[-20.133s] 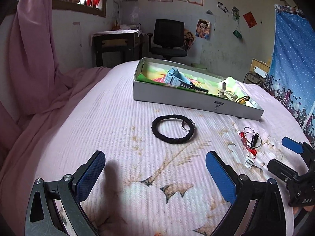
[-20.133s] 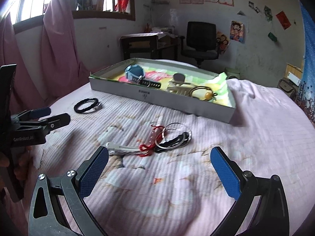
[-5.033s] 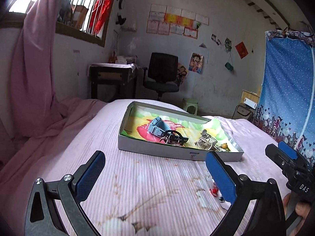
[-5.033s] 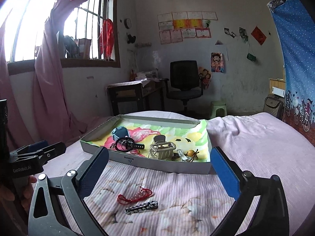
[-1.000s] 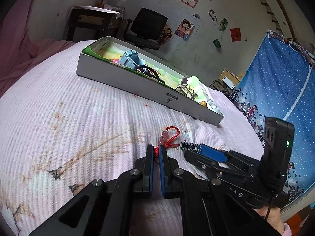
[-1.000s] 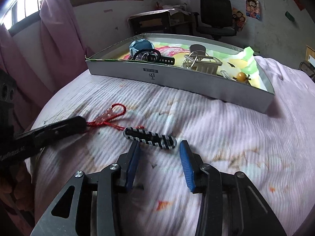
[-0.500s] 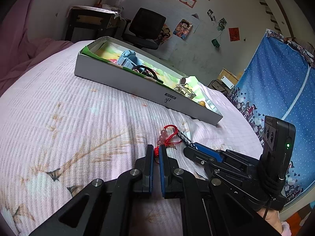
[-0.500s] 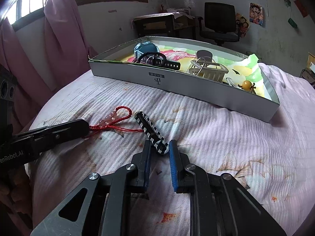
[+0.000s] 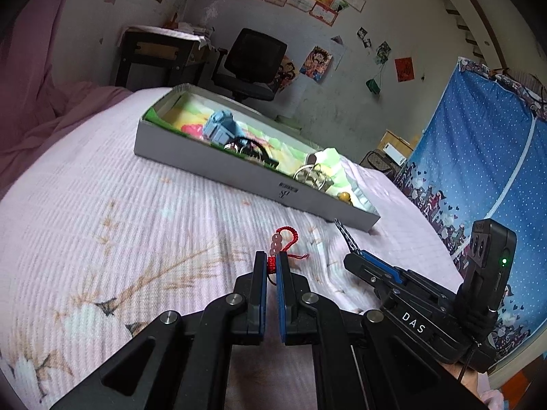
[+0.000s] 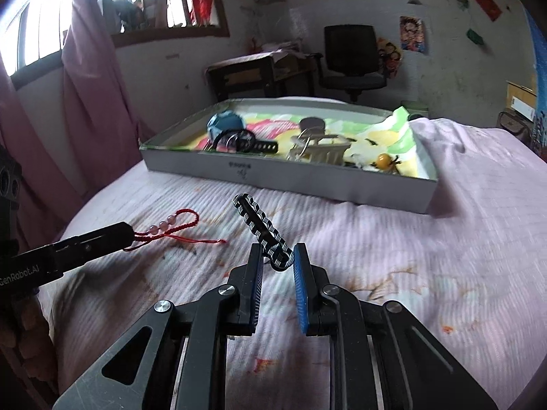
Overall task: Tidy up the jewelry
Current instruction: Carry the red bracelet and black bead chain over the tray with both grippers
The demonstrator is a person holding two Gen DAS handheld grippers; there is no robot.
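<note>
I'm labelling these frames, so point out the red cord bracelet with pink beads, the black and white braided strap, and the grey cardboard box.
Red cord bracelet with pink beads (image 10: 164,221), right wrist view, on its beads.
Black and white braided strap (image 10: 260,225), right wrist view, mid-length.
Grey cardboard box (image 10: 273,174), right wrist view, front wall.

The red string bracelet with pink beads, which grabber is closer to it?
Left. The left gripper is shut on the red string bracelet, holding its cord. The right gripper is off to its right, clamped on the black-and-white braided bracelet instead.
</note>
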